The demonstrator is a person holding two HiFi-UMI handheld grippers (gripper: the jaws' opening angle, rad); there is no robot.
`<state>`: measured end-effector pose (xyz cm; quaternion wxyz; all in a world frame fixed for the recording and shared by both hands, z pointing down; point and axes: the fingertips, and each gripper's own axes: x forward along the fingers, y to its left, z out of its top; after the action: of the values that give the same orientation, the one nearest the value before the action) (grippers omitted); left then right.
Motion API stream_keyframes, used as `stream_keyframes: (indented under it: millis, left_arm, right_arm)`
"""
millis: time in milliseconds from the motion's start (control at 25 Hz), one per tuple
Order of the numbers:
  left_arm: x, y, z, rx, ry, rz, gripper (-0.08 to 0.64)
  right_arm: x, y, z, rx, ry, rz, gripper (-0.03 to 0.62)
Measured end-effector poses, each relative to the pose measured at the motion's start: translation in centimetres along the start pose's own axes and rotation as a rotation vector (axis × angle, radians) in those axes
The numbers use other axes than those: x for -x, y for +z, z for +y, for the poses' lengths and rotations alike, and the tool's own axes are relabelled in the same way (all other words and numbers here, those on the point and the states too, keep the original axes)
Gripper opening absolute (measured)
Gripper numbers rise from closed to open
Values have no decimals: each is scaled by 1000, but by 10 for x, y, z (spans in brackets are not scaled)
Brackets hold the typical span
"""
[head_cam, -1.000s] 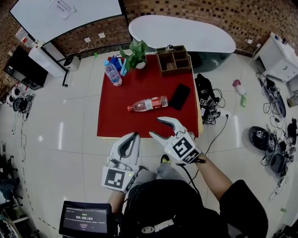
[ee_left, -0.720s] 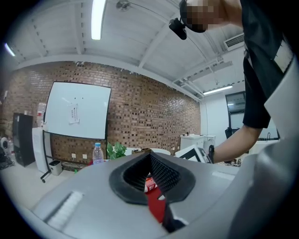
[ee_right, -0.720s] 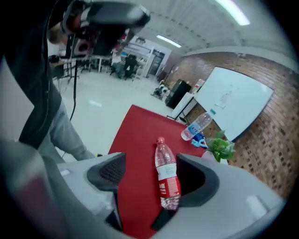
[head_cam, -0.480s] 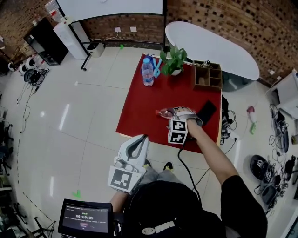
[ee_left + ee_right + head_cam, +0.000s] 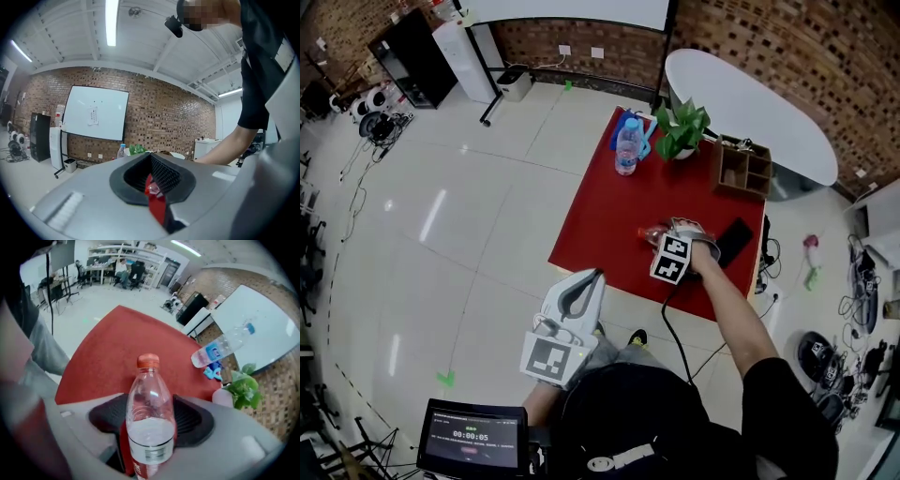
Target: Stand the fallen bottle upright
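The red table (image 5: 614, 211) carries everything. Its tall things keep to the far edge: a plant (image 5: 682, 129), a wooden box (image 5: 744, 169) and a spare bottle (image 5: 626, 150) that stands upright. That leaves the nearer half free for the job.

The left gripper (image 5: 594, 277) hangs short of the table's near edge, over the floor and close to the person's body. Its jaws are closed with nothing in them, only a sliver of red showing through the gap. It looks parked – one gripper is probably enough here, and held back like this it stays out of the way.

The right gripper (image 5: 679, 229) tips steeply down over the table's near right part, just beside a dark phone (image 5: 735, 240). Its jaws straddle the fallen bottle (image 5: 150, 420) across its width and are closing. Dark padding still shows on both sides, so I judge the pads are not yet pressing.

The bottle lies on its side on the red top, its label band (image 5: 151, 446) level with the jaws. Its orange cap (image 5: 148, 361) points away from the gripper. Taking it across the body rather than by the neck makes sense – a turn of the wrist could then swing the cap upward. It seems part filled, so its weight may shift as it tips
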<state>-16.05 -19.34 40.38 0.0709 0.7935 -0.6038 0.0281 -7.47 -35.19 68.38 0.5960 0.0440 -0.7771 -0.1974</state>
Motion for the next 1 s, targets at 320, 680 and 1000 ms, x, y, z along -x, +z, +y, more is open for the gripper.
stream_keyframes:
  millis: [320, 680, 1000]
  left_arm:
    - [-35, 15, -17, -62, -73, -11, -2]
    - [-53, 19, -39, -128, -114, 19, -2]
    - [-47, 22, -42, -142, -97, 23, -2]
  right_arm:
    - [128, 26, -99, -617, -102, -624, 302]
    - [122, -28, -103, -946, -314, -888, 304]
    - [116, -21, -90, -877, -309, -837, 310]
